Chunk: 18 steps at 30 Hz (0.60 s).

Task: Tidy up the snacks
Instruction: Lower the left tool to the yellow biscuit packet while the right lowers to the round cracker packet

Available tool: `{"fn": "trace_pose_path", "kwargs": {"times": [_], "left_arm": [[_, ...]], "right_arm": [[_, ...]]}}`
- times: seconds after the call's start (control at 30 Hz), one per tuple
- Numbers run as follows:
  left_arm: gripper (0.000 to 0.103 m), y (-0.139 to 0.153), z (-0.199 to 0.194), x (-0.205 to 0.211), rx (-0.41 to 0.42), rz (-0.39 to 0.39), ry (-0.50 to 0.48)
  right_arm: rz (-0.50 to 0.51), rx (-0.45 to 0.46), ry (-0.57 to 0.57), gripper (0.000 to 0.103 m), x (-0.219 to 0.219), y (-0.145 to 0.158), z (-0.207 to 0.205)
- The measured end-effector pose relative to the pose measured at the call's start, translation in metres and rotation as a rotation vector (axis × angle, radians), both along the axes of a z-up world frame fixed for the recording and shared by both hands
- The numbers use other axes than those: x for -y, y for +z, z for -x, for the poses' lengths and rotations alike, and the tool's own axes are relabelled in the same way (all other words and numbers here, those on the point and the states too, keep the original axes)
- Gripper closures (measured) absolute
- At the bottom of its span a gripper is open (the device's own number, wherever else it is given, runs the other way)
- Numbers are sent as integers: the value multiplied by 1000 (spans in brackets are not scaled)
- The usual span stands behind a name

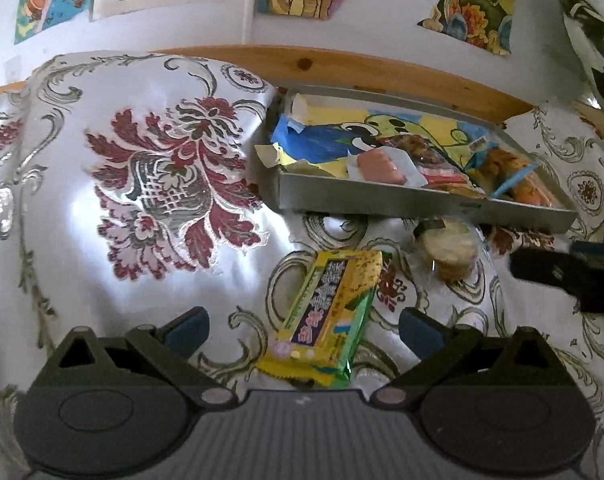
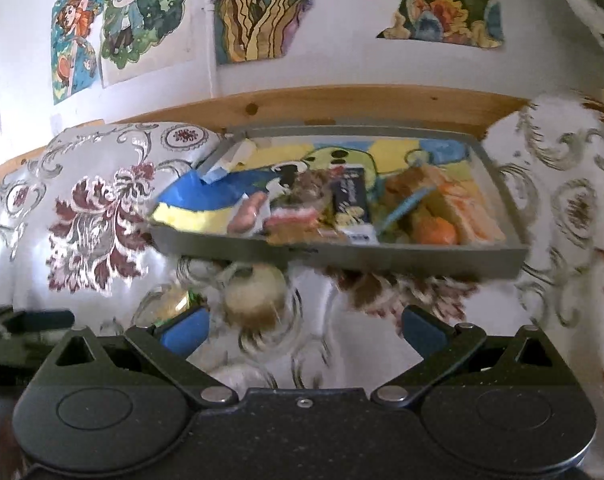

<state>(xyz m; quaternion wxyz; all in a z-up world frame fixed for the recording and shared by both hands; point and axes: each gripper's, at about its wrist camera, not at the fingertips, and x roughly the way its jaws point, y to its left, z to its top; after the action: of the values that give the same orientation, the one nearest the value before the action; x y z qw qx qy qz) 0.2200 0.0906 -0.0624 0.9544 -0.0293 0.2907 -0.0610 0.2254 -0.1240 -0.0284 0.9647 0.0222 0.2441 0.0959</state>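
A yellow and green snack packet [image 1: 329,316] lies on the patterned cloth, directly between the fingers of my left gripper [image 1: 302,330], which is open and not touching it. Beyond it sits a round pale snack in clear wrap [image 1: 448,254], just in front of a grey tray [image 1: 382,202] holding several wrapped snacks. In the right wrist view my right gripper [image 2: 302,330] is open and empty, with the round snack [image 2: 255,294] ahead of its left finger and the grey tray [image 2: 402,258] beyond. The right gripper's dark body [image 1: 562,276] shows at the left view's right edge.
A large embroidered cushion [image 1: 141,176] fills the left side next to the tray. A wooden rail [image 1: 342,68] runs behind the tray, under a white wall with colourful drawings [image 2: 261,8]. Patterned cloth [image 1: 582,184] extends to the right of the tray.
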Motion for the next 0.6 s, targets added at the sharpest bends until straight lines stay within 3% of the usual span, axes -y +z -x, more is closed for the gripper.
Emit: {"fn": "trace_pose_path", "kwargs": {"times": [0.3,0.47,0.6], "left_arm": [[3,-5,-16,-2,26,21,-82],[16,-8,-26,-2,-15,51,-146],[35,-12,-32,-4,-65,77,-167]], "right_arm": [[-35,-53,46,9,-19,2,-50],[-37,-98,80,17,-31,-3,-63],[-27,-128,88,21,-38,-11,-66]]}}
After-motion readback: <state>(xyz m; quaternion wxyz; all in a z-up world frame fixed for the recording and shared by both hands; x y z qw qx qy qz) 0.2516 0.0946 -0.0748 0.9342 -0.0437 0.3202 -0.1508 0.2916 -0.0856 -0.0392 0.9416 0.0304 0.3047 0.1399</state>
